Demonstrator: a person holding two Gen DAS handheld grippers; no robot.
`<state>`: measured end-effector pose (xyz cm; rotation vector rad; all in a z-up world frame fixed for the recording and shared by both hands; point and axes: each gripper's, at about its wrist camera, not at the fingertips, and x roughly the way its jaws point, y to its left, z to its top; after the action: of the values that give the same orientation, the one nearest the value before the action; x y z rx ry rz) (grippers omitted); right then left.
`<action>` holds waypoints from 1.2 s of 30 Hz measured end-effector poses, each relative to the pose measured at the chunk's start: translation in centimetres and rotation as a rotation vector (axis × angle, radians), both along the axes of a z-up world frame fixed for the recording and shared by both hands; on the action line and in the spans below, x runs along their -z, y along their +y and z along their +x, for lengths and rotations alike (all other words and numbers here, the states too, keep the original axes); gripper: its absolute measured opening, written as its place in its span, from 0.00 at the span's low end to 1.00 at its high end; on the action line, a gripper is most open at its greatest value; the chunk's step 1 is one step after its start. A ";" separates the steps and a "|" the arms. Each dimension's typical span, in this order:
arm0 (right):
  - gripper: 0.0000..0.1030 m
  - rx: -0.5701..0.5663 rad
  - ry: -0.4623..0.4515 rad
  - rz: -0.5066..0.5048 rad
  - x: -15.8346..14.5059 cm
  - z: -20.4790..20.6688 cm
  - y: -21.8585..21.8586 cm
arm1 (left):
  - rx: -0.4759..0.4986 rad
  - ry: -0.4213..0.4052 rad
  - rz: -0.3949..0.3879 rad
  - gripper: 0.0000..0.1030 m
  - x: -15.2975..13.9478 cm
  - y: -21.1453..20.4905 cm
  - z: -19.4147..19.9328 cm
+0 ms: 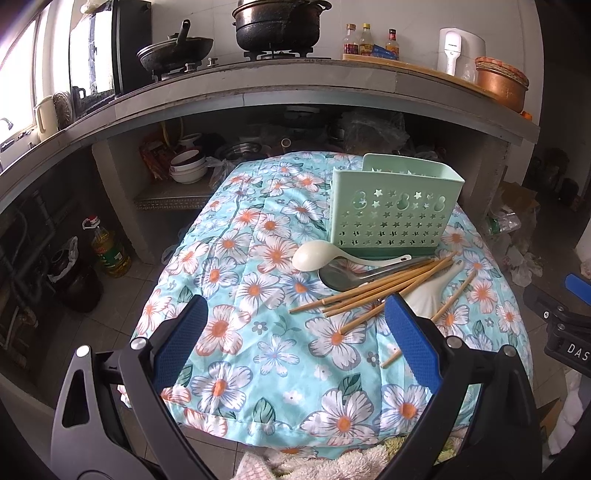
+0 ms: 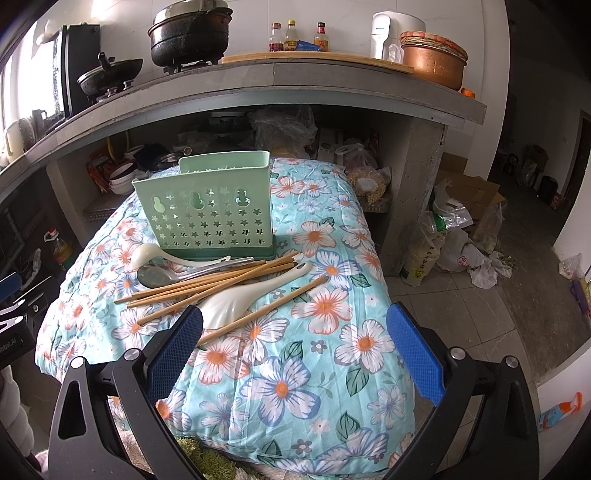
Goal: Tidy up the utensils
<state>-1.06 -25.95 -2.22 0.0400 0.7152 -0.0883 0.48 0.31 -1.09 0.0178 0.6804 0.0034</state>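
Note:
A mint-green perforated utensil holder (image 1: pixel 397 212) (image 2: pixel 207 210) stands upright on the floral cloth (image 1: pixel 258 332) (image 2: pixel 314 350). In front of it lies a heap: several bamboo chopsticks (image 1: pixel 373 290) (image 2: pixel 207 282), a cream spoon (image 1: pixel 314 254) (image 2: pixel 147 254), a metal spoon (image 1: pixel 340 277) (image 2: pixel 155 275) and a white ladle (image 1: pixel 428 295) (image 2: pixel 236 301). My left gripper (image 1: pixel 295 314) hangs open above the cloth, left of the heap. My right gripper (image 2: pixel 295 328) is open too, its left finger just beside the ladle's bowl. Neither holds anything.
A concrete counter (image 1: pixel 258 88) (image 2: pixel 295 85) rises behind the cloth, carrying black pots (image 1: pixel 277 22), bottles (image 2: pixel 295 37) and a copper bowl (image 2: pixel 432 59). Bowls (image 1: pixel 188 166) fill the shelf under it. An oil bottle (image 1: pixel 107 247) stands on the floor left; bags (image 2: pixel 454 236) lie right.

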 end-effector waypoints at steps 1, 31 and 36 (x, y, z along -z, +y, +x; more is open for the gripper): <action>0.94 0.000 -0.001 -0.001 0.0 0.0 0.0 | -0.001 0.001 0.000 0.90 0.0 0.1 0.0; 0.94 -0.003 0.009 0.006 0.2 0.1 0.1 | -0.007 0.012 -0.003 0.90 0.7 0.4 -0.1; 0.94 -0.003 0.009 0.006 0.3 0.1 0.0 | -0.005 0.015 -0.002 0.90 0.7 0.3 0.0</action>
<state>-0.95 -25.92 -2.48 0.0448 0.7240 -0.0837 0.44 0.62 -1.79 0.0144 0.6957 0.0076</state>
